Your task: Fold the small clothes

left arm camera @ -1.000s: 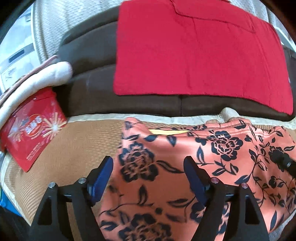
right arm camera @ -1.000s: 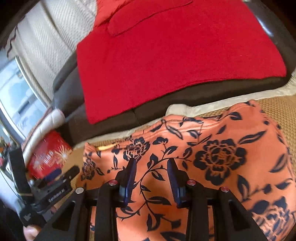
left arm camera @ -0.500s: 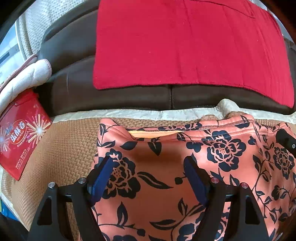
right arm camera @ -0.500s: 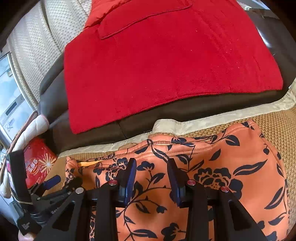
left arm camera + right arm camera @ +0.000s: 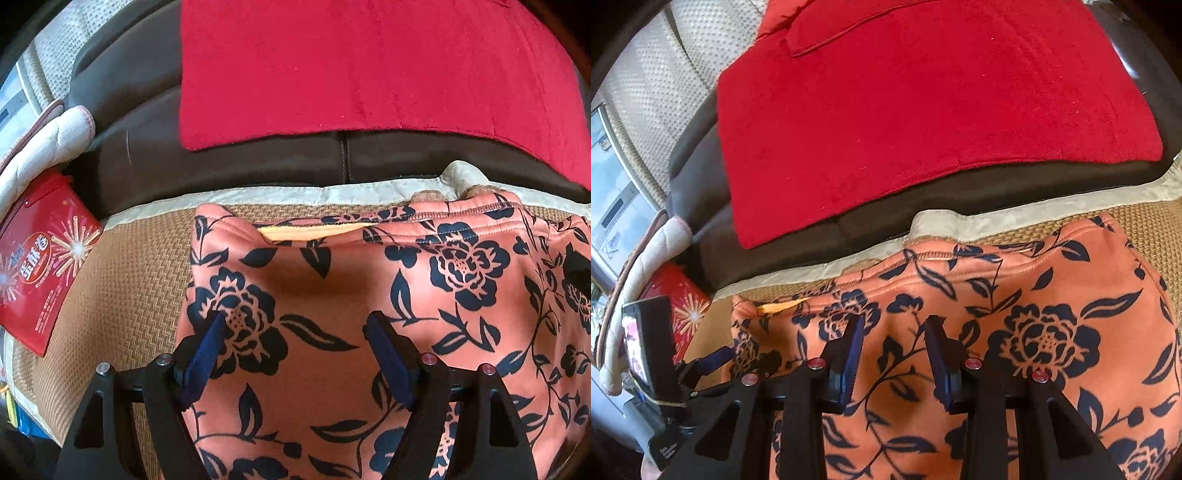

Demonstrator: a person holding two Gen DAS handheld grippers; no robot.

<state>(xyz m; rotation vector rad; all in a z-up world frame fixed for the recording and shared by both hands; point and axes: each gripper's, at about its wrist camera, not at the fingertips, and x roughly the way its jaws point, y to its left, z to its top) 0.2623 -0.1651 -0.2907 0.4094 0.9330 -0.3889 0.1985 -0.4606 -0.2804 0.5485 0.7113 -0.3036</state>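
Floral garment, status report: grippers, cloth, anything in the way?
Left gripper open over the floral garment. Right gripper open, nothing pinched. Garment flat on the woven mat. Red packet off to the side, not blocking.

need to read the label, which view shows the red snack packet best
The left wrist view: the red snack packet lies nearly whole on the woven mat, print and sunburst pattern facing the camera. In the right wrist view only a small part of it shows, behind the left hand-held gripper.

black tongs (image 5: 295, 325), dark blue ribbed pads (image 5: 851, 350), silver and red screw heads
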